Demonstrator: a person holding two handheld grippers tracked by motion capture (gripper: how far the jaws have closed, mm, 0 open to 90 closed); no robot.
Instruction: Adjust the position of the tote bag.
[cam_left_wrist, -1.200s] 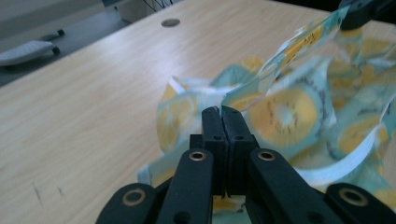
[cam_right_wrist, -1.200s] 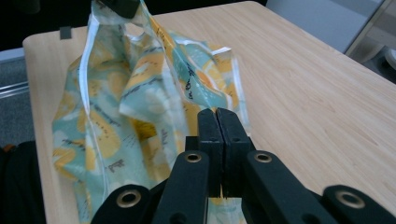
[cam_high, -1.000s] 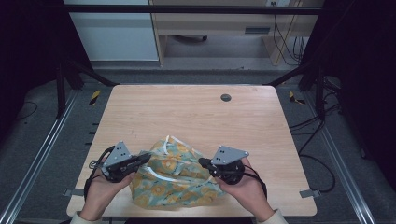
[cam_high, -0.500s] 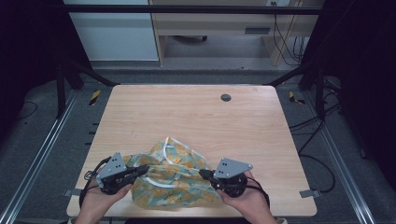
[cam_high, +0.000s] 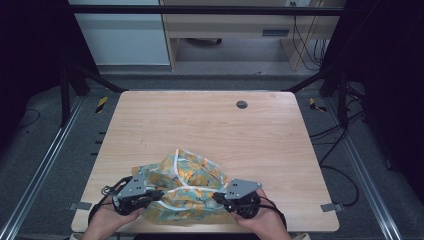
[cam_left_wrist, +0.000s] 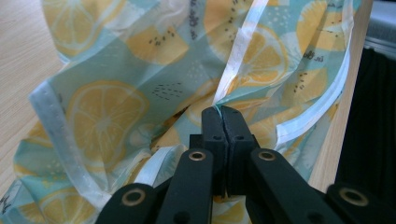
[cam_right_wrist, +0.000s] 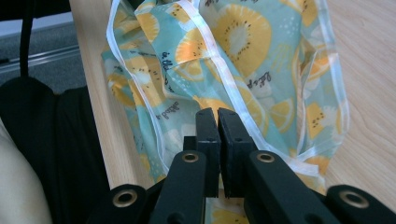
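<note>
Both grippers have come down and toward the near edge of the table (cam_high: 150, 120) since a second ago, and the lemon-print cloth (cam_high: 187, 187) has travelled with them; it now lies bunched at the near edge, between the two hands. Left gripper (cam_left_wrist: 220, 111): jaws pressed together, pinching a white-hemmed fold of the cloth. Right gripper (cam_right_wrist: 217, 112): jaws likewise pressed together on a hemmed edge (a thin layer runs between the pads). The cloth is crumpled, not flat. Judgement: the two pinches are secure, and lowering suggests the cloth is being laid down for spreading or folding.
</note>
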